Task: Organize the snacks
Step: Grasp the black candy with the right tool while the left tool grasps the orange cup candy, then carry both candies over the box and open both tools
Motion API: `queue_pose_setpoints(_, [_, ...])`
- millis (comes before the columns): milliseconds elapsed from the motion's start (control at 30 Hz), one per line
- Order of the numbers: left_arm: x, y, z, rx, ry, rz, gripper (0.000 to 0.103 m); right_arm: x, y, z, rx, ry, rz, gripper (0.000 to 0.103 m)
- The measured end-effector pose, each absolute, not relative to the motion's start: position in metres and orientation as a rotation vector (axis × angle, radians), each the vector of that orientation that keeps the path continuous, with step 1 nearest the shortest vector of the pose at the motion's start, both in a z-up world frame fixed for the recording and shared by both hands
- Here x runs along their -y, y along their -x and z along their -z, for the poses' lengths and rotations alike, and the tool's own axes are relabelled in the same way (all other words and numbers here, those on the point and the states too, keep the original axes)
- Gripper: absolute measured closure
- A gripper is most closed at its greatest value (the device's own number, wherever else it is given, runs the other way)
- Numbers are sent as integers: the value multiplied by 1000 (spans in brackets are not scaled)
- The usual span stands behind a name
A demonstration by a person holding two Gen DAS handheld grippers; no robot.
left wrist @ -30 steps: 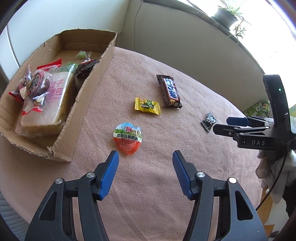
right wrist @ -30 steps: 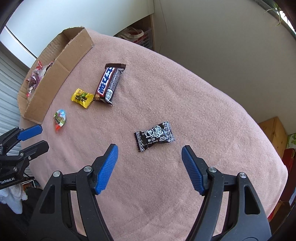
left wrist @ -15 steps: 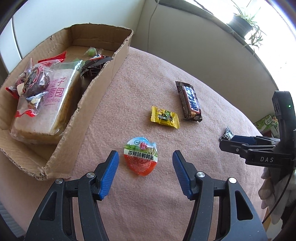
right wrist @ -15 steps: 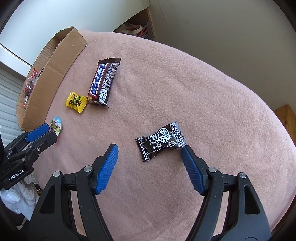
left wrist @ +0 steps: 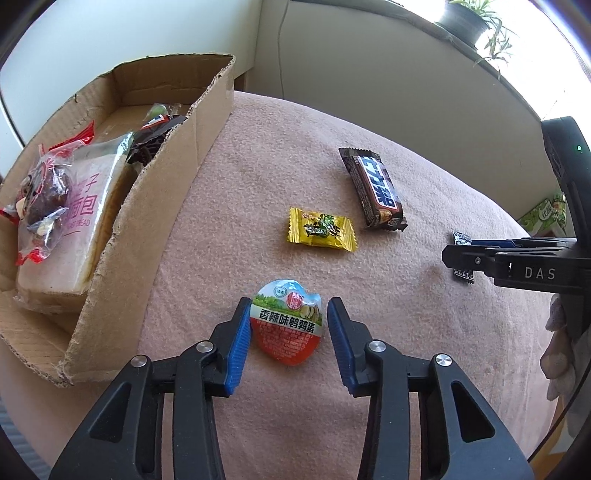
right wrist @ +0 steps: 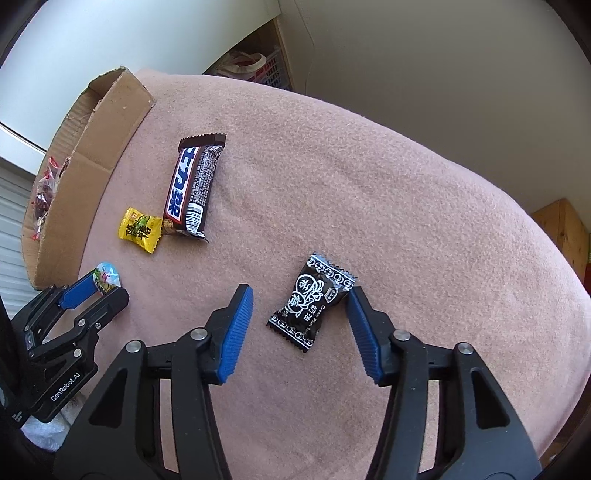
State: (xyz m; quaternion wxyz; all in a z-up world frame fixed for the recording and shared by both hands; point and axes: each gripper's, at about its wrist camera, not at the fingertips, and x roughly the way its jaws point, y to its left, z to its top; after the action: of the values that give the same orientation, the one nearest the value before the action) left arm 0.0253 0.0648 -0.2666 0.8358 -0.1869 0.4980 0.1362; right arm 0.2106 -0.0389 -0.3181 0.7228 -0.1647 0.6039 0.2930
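My left gripper [left wrist: 289, 332] is open, its blue pads on either side of a round red egg-snack cup [left wrist: 287, 326] on the pink cloth; the left pad is touching or nearly touching it. My right gripper [right wrist: 299, 321] is open around a small black candy packet [right wrist: 312, 301], the right pad touching its corner. A yellow candy [left wrist: 320, 229] and a brown chocolate bar [left wrist: 373, 188] lie further out. A cardboard box [left wrist: 155, 177] at the left holds a bread pack [left wrist: 74, 221] and other snacks.
The pink-covered table [right wrist: 369, 184] curves down at its edges. A wall stands behind it, with a potted plant [left wrist: 472, 22] on the sill. A wooden cabinet [right wrist: 565, 229] stands at the right. My right gripper also shows in the left wrist view [left wrist: 458, 254].
Both grippers have moved forward and down. The left now straddles the egg-snack cup and has narrowed; the right now straddles the black candy packet.
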Motion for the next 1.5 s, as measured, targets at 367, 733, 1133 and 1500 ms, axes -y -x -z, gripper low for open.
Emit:
queue_pose_setpoints(367, [-58, -21, 267, -1038, 332, -266, 67, 19, -193, 321, -1268, 523, -638, 77])
queue_pose_setpoints(733, [-60, -13, 259, -1016, 368, -245, 68, 39, -190, 313, -1259, 465, -652, 79])
queue_pose_setpoints(1133, [-70, -1, 223, -985, 386, -194, 68, 39, -177, 276, -1232, 435, -651, 79])
queue_pose_setpoints(1500, [-106, 13, 191, -964, 383, -204, 68, -10, -169, 229, -1178, 420, -698, 79])
